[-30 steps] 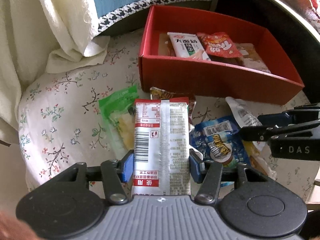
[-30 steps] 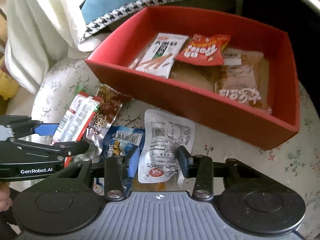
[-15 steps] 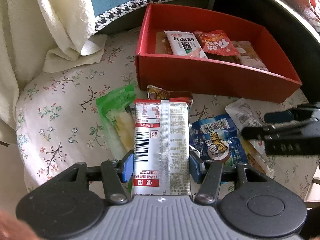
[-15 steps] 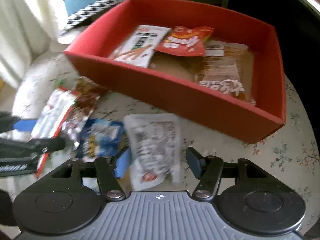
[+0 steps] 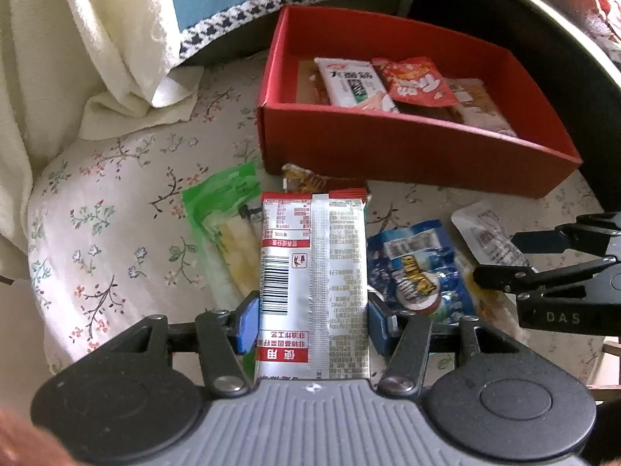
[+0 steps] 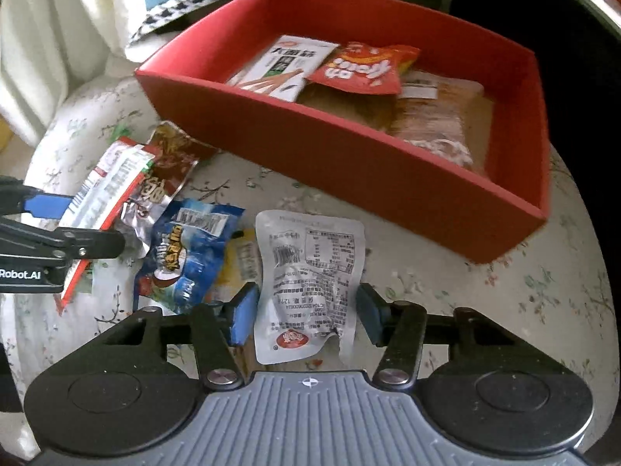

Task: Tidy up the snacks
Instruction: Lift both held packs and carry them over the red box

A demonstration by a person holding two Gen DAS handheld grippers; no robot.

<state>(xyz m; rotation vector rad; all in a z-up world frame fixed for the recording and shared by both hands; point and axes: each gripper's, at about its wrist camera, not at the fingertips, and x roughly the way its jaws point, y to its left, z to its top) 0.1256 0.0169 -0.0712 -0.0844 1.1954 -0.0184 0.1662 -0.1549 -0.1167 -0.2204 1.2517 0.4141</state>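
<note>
Lower end of silver packet [image 5: 314,283] is hidden behind left gripper [image 5: 312,320] body. Yellow packet [image 6: 242,260] is mostly covered by blue packet [image 6: 186,256]. Print on clear pouch [image 6: 310,272] is unreadable.

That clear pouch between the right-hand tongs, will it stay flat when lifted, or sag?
The clear pouch will probably sag: it is thin film, already wrinkled, with one bottom corner curled. It looks light, since it lies nearly flat on the tablecloth. Its glossy skin may slip, as the right tongs straddle it without visibly pressing.
</note>
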